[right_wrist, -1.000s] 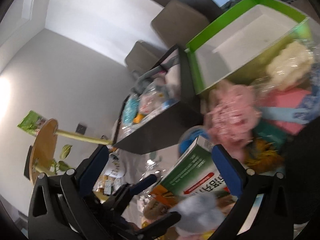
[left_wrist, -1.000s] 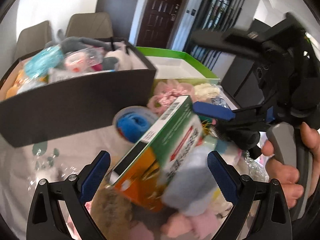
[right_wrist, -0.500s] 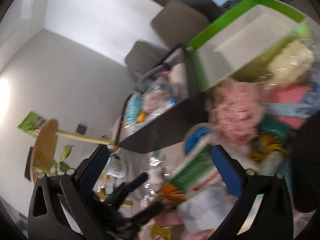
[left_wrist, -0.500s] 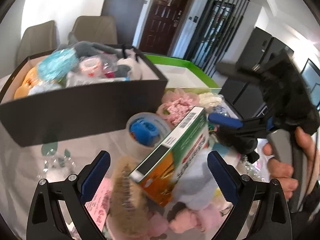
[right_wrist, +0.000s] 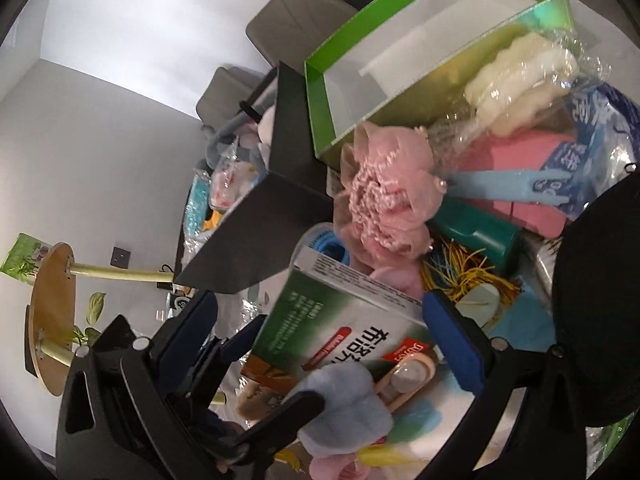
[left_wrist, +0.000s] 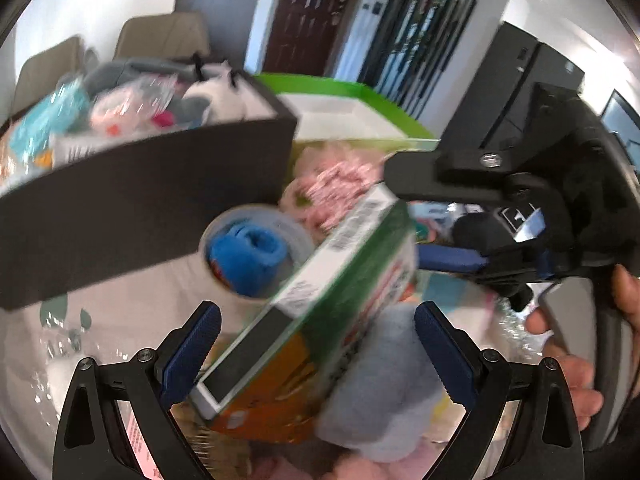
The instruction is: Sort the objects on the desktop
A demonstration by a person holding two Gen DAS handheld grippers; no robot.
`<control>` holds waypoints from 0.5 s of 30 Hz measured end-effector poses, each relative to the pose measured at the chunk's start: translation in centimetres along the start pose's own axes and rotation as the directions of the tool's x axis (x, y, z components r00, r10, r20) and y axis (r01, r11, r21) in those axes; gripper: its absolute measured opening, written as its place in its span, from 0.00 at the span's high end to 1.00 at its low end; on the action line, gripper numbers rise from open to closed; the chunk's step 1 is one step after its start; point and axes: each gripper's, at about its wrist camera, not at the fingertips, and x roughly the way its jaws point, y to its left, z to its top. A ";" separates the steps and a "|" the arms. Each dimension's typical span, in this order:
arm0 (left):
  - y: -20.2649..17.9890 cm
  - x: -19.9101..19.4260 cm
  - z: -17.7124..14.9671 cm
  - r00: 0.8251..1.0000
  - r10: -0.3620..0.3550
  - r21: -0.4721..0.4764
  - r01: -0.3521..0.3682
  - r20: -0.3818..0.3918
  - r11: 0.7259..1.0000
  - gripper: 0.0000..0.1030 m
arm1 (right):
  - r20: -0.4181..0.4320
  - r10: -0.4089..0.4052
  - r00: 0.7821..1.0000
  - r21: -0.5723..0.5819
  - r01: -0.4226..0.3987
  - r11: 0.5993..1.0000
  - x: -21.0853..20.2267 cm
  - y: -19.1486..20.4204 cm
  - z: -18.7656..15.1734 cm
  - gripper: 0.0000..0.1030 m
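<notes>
Hovering over a heaped desktop pile, both tools aimed at the same spot. Left gripper (left_wrist: 316,344) standing with jaws spread wide, straddling the green-and-orange medicine carton (left_wrist: 312,320) without touching it; right gripper (right_wrist: 320,344) likewise gaping, its blue pads at either side of that carton, nothing pinched. Probably lining up for a pick, the carton being the topmost rigid item and the easiest to lift free.

Carton lying tilted, propped on softer clutter: glossy printed cardboard, flat-sided, sharp-edged, barcode panel facing up. Leaning against its lower right, at 4 o'clock in the left view, a pale blue plush piece (left_wrist: 384,384), fuzzy and shapeless. At 10 o'clock from the carton, a translucent tape roll (left_wrist: 256,252) with a blue fuzzy wad stuffed in its core. At 12 o'clock, a pink frilly scrunchie (right_wrist: 384,208), ruffled and beaded-looking.

Beyond, at 11 o'clock, the dark rigid storage box (left_wrist: 152,200), already crammed with wrapped soft goods, presumably one sorting destination. Behind it at 1 o'clock, the green-rimmed tray (right_wrist: 400,12) with white inner walls, seemingly bare inside, perhaps the other.

Blurring heavily in the left view, so fine print and exact contact under the carton impossible to tell.
</notes>
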 end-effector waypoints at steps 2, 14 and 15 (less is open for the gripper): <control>1.1 0.3 -0.4 1.000 0.006 -0.043 -0.006 -0.021 0.999 0.08 | -0.006 -0.013 1.000 0.009 0.013 1.000 0.2 -0.1 -0.1 0.00; 5.2 -0.5 -1.8 0.998 0.056 -0.147 -0.057 -0.008 0.988 0.11 | -0.020 -0.037 0.999 0.017 0.037 0.999 0.4 -0.7 -0.5 0.01; 5.3 -0.6 -1.8 0.998 0.059 -0.143 -0.059 -0.006 0.988 0.11 | -0.020 -0.038 0.999 0.015 0.038 0.999 0.4 -0.7 -0.5 0.01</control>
